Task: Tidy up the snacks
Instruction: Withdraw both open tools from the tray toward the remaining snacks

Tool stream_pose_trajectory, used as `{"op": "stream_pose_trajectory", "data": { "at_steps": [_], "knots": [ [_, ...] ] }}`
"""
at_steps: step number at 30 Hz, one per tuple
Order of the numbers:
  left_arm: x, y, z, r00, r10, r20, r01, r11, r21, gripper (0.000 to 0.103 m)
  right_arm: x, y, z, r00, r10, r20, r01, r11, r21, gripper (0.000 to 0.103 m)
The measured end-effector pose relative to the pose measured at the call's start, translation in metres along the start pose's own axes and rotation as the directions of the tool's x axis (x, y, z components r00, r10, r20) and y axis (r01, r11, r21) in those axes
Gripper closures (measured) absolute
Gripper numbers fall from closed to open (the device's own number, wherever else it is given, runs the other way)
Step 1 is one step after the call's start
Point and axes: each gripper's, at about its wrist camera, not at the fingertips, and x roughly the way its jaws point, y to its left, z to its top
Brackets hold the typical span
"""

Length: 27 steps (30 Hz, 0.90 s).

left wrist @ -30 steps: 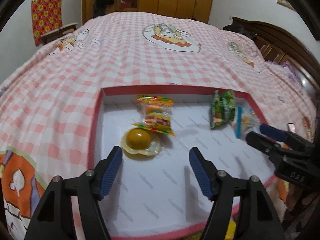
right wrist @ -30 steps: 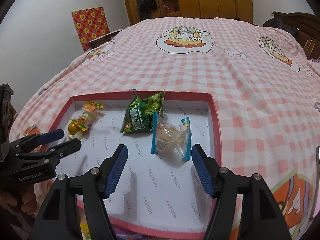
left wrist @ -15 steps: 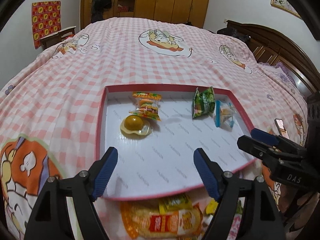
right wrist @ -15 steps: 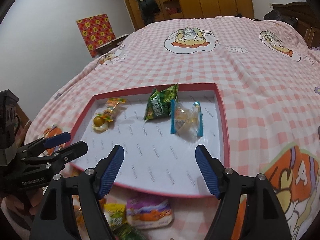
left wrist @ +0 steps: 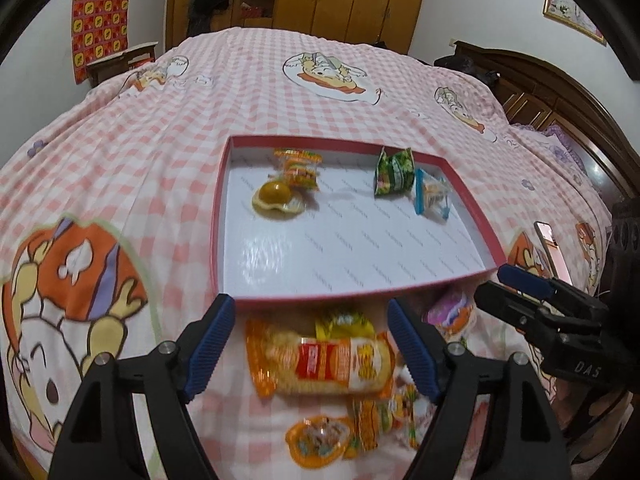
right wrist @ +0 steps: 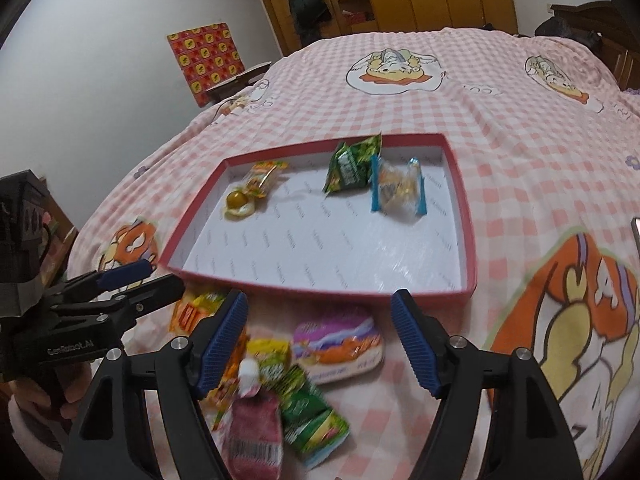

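Left tongs (left wrist: 308, 346): wide, empty, over the orange-yellow packet (left wrist: 320, 362) on the bed, just outside the tray's (left wrist: 218, 216) near edge. Packets overlap here; you risk pinching two, or the bedspread.
Tray: four snacks along its far edge, egg-shaped candy (left wrist: 274, 198) far left, blue-ended clear pack (left wrist: 432, 196) far right. A careless drop may scatter them.
Right tongs (right wrist: 320, 346): wide, empty, over the purple-orange packet (right wrist: 338, 342) and loose pile; slick wrappers may slip.
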Motion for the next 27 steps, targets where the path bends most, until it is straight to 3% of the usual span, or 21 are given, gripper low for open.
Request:
{"op": "stream_pose_trajectory", "data": {
  "at_steps": [27],
  "knots": [
    [-0.017,0.01,-0.055,0.998,0.004,-0.066,-0.007,0.999,-0.033,0.021,-0.02,0.013,-0.062,0.994,0.059,-0.087,-0.055,0.997,0.047,0.028]
  ]
}}
